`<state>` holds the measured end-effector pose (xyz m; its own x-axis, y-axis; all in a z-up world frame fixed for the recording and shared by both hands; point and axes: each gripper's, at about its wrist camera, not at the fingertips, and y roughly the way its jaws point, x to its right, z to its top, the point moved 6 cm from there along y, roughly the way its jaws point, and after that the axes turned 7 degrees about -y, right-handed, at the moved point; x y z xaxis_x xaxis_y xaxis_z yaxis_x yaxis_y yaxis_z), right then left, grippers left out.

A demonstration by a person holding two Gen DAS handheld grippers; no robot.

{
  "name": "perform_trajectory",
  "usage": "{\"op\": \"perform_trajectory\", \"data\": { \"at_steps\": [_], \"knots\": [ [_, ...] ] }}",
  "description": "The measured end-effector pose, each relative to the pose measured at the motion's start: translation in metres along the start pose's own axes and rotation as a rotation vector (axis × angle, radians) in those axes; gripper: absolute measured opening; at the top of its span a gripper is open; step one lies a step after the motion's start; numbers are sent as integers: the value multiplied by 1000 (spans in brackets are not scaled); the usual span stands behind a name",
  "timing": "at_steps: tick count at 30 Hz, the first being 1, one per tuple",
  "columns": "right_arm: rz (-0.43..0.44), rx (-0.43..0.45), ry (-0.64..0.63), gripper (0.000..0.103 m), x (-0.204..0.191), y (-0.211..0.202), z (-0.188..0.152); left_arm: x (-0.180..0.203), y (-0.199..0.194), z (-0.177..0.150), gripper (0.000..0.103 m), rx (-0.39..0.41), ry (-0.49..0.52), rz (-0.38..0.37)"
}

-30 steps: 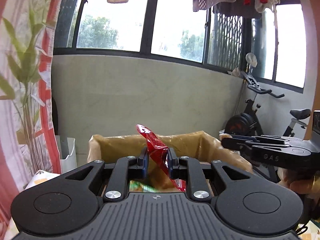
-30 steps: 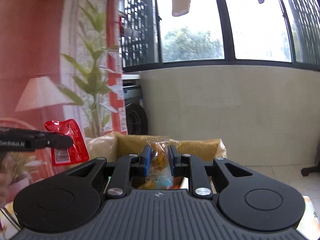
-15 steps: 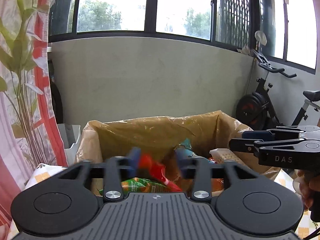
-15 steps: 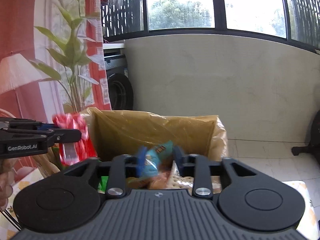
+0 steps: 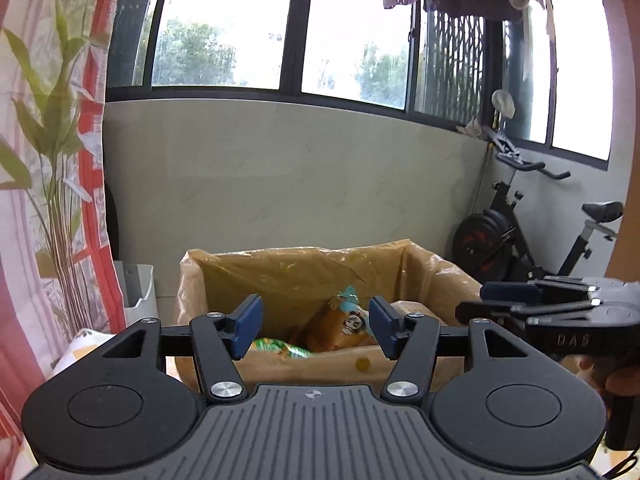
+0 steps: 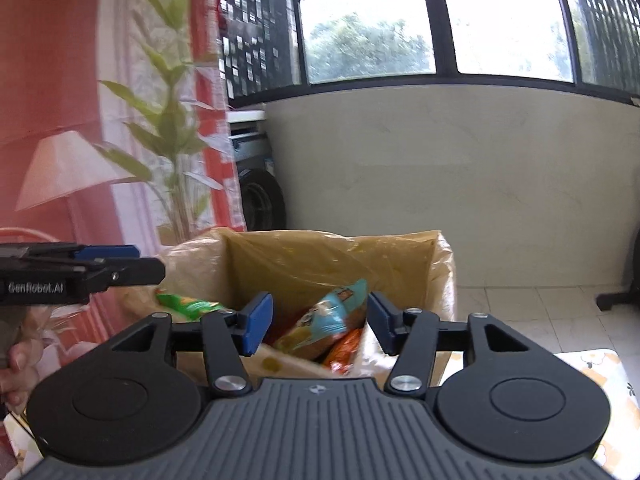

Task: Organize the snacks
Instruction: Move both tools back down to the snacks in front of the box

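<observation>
Two grippers hover side by side over a lined box (image 5: 424,268). The left gripper (image 5: 314,326) and the right gripper (image 6: 316,322) each have blue pads spread and still opening, nothing between them. Just past and below the fingertips, snack packets lie inside the box: a green packet (image 6: 186,304), a blue packet (image 6: 334,316), an orange packet (image 6: 344,350).

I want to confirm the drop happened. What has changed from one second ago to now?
Both grippers let go. The left gripper held a red packet and the right gripper a clear-wrapped snack; now nothing is between either pair of jaws, which are opening. A blue and orange packet now lies among the snacks in the lined cardboard box. The box and the exercise bike stayed in place.
</observation>
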<state>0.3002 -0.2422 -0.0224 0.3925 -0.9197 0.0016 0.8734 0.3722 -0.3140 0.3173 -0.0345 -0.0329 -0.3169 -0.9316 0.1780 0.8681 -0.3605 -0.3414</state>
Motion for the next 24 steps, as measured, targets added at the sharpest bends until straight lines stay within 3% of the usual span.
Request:
{"op": "perform_trajectory", "data": {
  "at_steps": [11,24],
  "knots": [
    [9,-34,-18,57,-10,-29,-51,-20,-39,-52,61,-33,-87,28],
    [-3,-185,43,57,-8,-7,-123,-42,-17,-116,61,-185,-172,65]
  ]
}}
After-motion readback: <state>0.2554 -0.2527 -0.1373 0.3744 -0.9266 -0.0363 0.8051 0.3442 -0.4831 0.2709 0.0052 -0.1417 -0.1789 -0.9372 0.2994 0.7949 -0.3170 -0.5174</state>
